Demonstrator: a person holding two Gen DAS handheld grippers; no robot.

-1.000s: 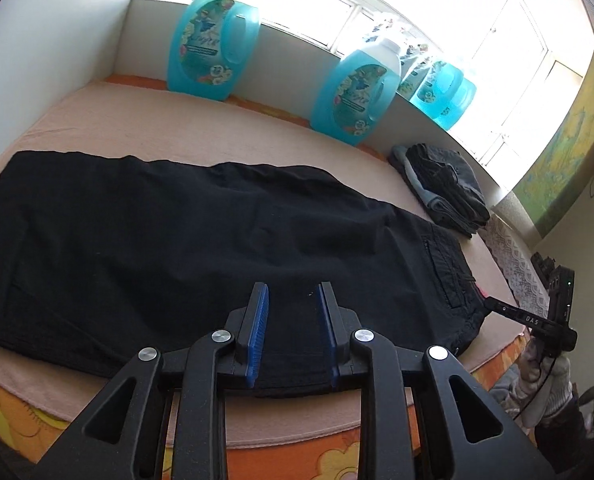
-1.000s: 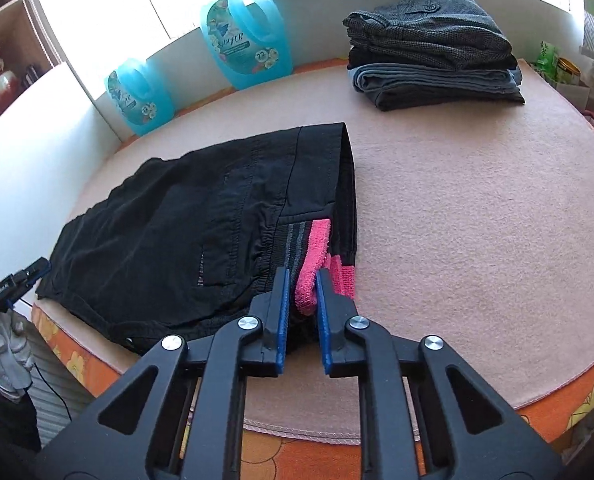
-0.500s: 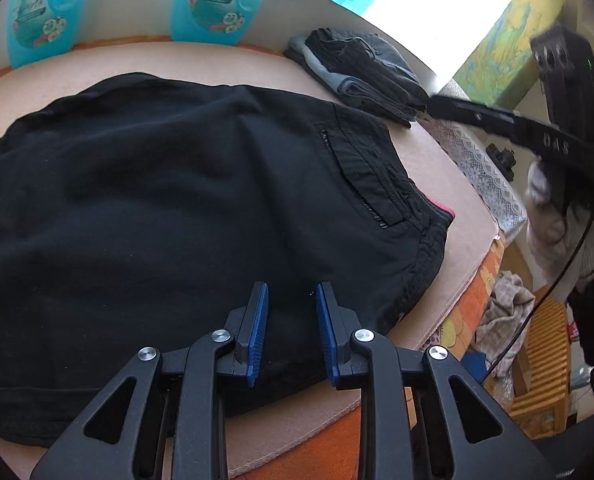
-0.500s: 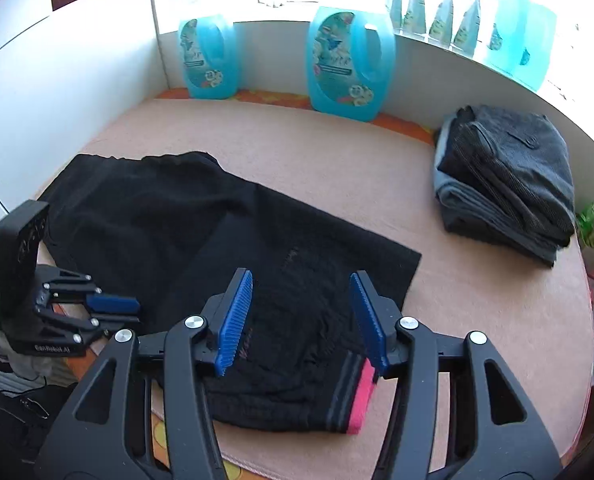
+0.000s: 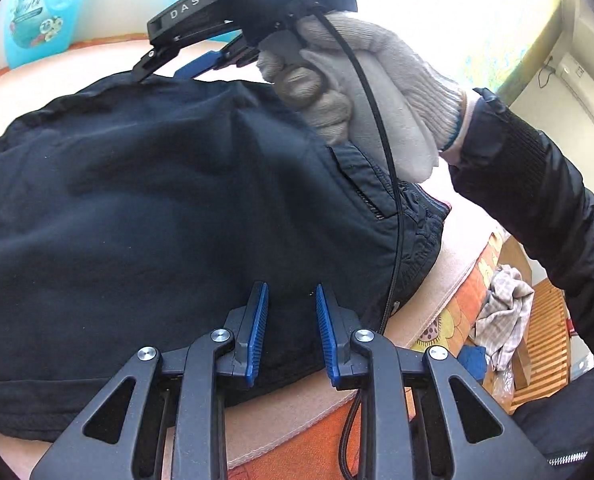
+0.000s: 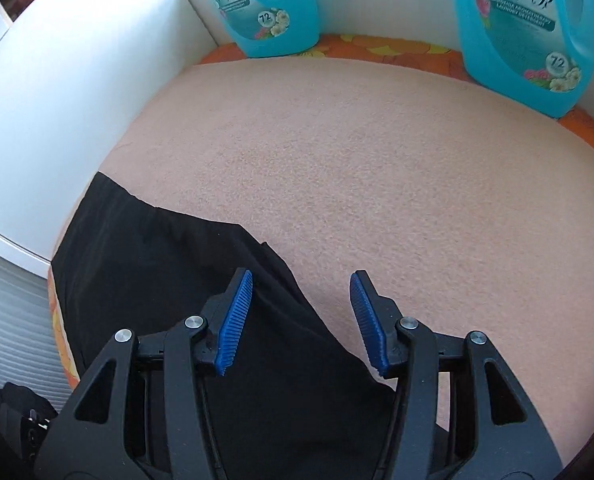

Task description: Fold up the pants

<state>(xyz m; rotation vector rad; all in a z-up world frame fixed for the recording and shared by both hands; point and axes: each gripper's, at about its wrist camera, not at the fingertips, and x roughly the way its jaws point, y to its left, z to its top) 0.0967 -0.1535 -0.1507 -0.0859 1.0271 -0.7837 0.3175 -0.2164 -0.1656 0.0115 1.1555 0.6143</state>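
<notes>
the black fabric pants lie spread flat on the peach-pink towelling counter, the waistband with its zip pocket toward the near right corner in the left wrist view, the far edge of the cloth running diagonally under the right wrist camera. the left gripper hangs low over the near hem of the pants with its blue ribbed pads a small way apart and nothing between them. the right gripper has its pads spread wide, one over the black cloth and one over bare counter, straddling the cloth's edge; whether it touches the fabric i cannot tell. in the left wrist view the white knitted glove hand carries that right gripper across the far side of the pants, its black cable trailing over the waistband. two turquoise plastic detergent jugs stand against the white wall at the back of the counter.

judging by this, the step in hand is lining up a grasp for a fold, with neither gripper holding cloth yet. the next move likely calls for each gripper to settle onto its own edge, pinch all layers together, then lift evenly so the fabric carries over without bunching
</notes>
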